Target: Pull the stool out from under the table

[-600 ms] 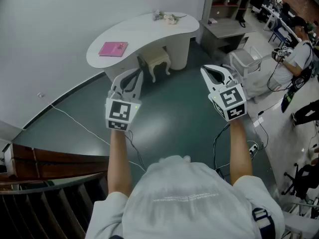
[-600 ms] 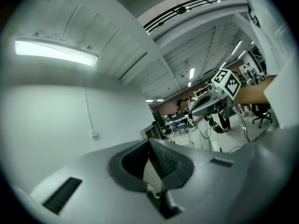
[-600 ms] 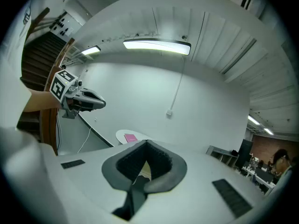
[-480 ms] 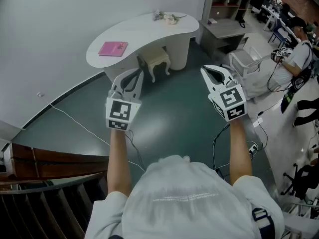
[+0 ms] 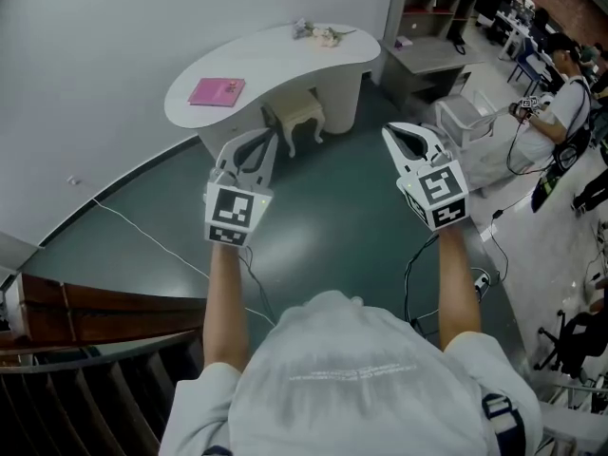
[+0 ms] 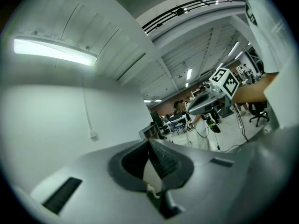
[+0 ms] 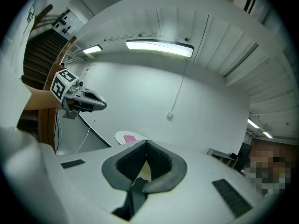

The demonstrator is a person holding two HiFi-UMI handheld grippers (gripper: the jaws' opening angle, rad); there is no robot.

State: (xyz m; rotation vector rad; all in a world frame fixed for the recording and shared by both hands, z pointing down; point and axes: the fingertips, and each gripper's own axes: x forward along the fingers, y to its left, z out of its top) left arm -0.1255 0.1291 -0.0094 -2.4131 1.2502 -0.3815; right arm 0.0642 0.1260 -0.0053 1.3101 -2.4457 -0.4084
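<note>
A cream stool (image 5: 296,117) with curved legs stands partly under the white curved table (image 5: 285,60) at the far side of the green floor. Both grippers hang in the air well short of it. My left gripper (image 5: 259,138) is shut and holds nothing, a little to the near left of the stool. My right gripper (image 5: 400,132) is shut and empty too, to the stool's right. In the left gripper view the shut jaws (image 6: 150,146) point at the wall and ceiling. The right gripper view shows its closed jaws (image 7: 145,146) with the table (image 7: 124,136) just past them.
A pink book (image 5: 217,91) and some flowers (image 5: 323,33) lie on the table. A grey shelf desk (image 5: 432,22) and a white chair (image 5: 470,117) stand at the right. A person (image 5: 560,112) sits at the far right. Cables (image 5: 142,231) cross the floor. A wooden stair rail (image 5: 85,316) runs at the near left.
The left gripper has edged slightly up and to the right. The right gripper and the stool have not visibly moved.
</note>
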